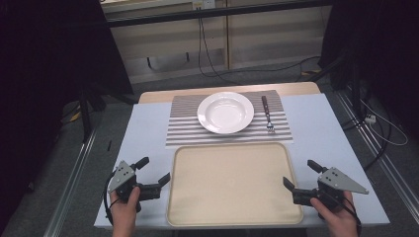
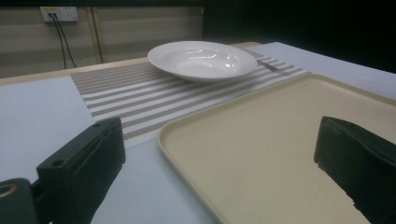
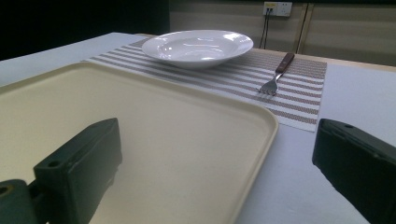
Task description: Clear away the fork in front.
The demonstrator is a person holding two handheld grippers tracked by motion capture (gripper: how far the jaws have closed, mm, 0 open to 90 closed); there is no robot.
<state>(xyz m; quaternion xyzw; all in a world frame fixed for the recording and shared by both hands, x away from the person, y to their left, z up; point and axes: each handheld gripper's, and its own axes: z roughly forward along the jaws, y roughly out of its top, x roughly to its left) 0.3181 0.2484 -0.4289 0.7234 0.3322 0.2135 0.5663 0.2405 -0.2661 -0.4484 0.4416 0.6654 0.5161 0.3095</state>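
Beige tray (image 1: 234, 183), flat, raised rim, nothing in it, lies at the near edge of the surface (image 1: 148, 128) between both grippers. Left gripper (image 1: 153, 171): jaws open, nothing between them. Behind, white deep plate (image 1: 226, 112), nothing in it, on striped mat (image 1: 183, 129), fork (image 1: 267, 114) beside. Right gripper (image 1: 300, 174): jaws open, holding nothing.

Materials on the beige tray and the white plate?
Beige rectangular tray: probably moulded plastic, matte; faintly grainy surface, rounded raised rim, no glare. White round deep plate: likely glazed ceramic, glossy; bright highlights in its well, though melamine can't be excluded.
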